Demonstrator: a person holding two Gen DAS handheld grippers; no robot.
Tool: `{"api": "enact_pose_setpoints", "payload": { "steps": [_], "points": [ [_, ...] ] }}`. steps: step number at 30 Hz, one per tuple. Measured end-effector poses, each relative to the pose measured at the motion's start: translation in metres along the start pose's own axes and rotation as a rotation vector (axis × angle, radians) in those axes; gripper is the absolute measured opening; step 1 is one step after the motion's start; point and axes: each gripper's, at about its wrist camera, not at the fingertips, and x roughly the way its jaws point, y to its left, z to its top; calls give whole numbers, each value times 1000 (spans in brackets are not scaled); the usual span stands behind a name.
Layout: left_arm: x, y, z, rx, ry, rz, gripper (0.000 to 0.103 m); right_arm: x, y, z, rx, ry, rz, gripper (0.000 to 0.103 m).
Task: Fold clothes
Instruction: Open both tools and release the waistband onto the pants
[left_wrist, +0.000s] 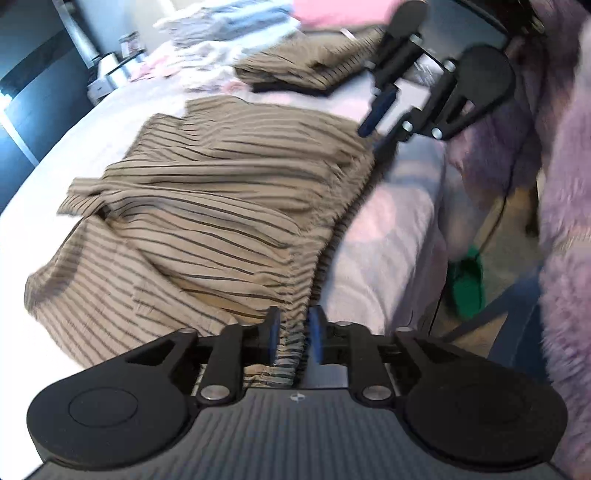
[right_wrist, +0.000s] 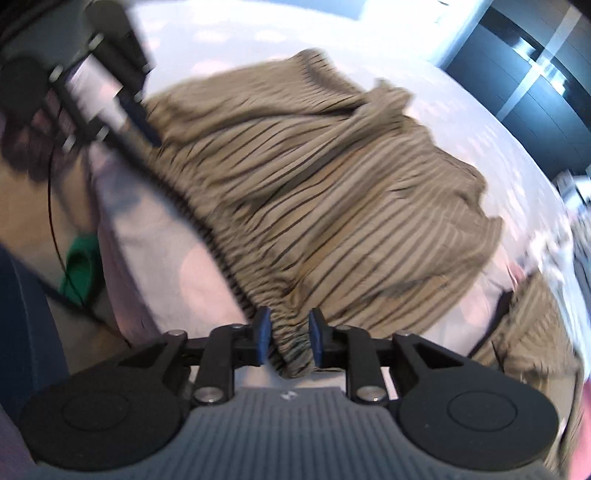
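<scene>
A tan garment with dark stripes (left_wrist: 207, 206) lies spread on the pale bed; its gathered elastic waistband runs along the near edge. My left gripper (left_wrist: 294, 334) is shut on one end of the waistband. My right gripper (right_wrist: 286, 332) is shut on the other end of the waistband (right_wrist: 291, 347). The right gripper also shows in the left wrist view (left_wrist: 373, 125), and the left gripper in the right wrist view (right_wrist: 144, 133), each at its end of the band. The garment also fills the right wrist view (right_wrist: 332, 192).
A folded striped garment (left_wrist: 306, 70) lies farther along the bed (left_wrist: 59, 155), with a pile of pale and pink clothes (left_wrist: 229, 26) behind it. A purple fuzzy sleeve (left_wrist: 565, 221) is at the right. A green object (left_wrist: 467, 284) lies on the floor beside the bed.
</scene>
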Motion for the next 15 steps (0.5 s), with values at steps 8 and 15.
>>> {"api": "enact_pose_setpoints", "payload": {
  "steps": [8, 15],
  "points": [
    [1, 27, 8, -271, 46, 84, 21, 3, -18, 2, 246, 28, -90, 28],
    [27, 32, -2, -274, 198, 105, 21, 26, -22, -7, 292, 155, -78, 31]
  ]
}}
